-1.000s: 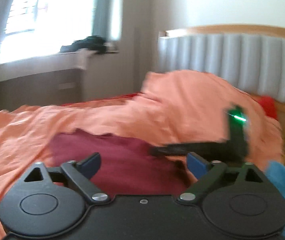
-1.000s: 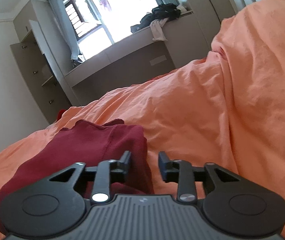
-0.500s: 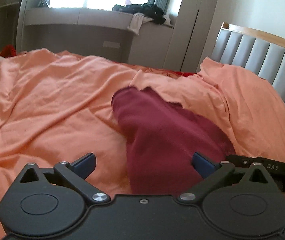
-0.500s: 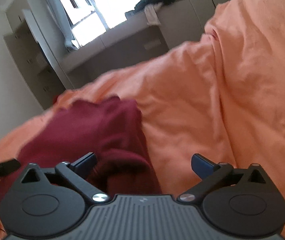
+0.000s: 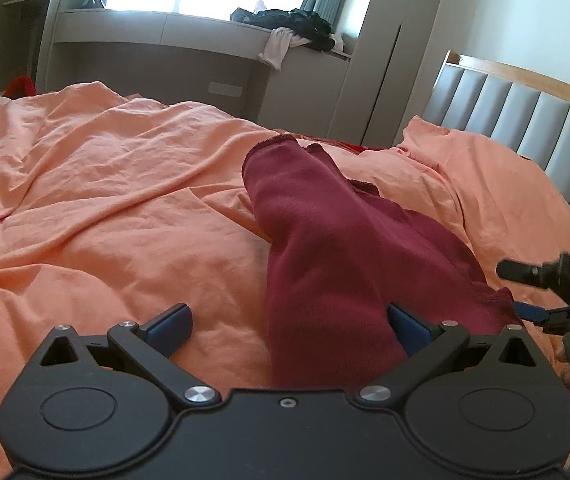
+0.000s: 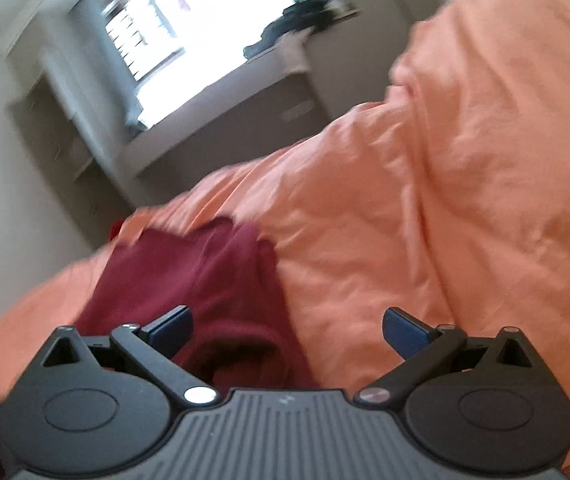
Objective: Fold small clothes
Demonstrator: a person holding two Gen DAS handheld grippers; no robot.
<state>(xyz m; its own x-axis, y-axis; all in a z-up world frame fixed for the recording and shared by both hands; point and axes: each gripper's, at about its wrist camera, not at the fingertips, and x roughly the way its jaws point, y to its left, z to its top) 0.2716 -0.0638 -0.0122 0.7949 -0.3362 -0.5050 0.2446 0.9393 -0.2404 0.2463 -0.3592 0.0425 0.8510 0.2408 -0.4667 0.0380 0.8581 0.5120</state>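
Since a second ago you've spread your right gripper (image 6: 287,330) wide and let go of the maroon garment (image 5: 337,264), which now lies stretched along the orange duvet (image 5: 97,200). Your left gripper (image 5: 289,328) has its fingers (image 5: 171,322) wide apart, holding nothing, the garment's near end between them. Your right gripper sits just beside the garment's right edge, empty too.
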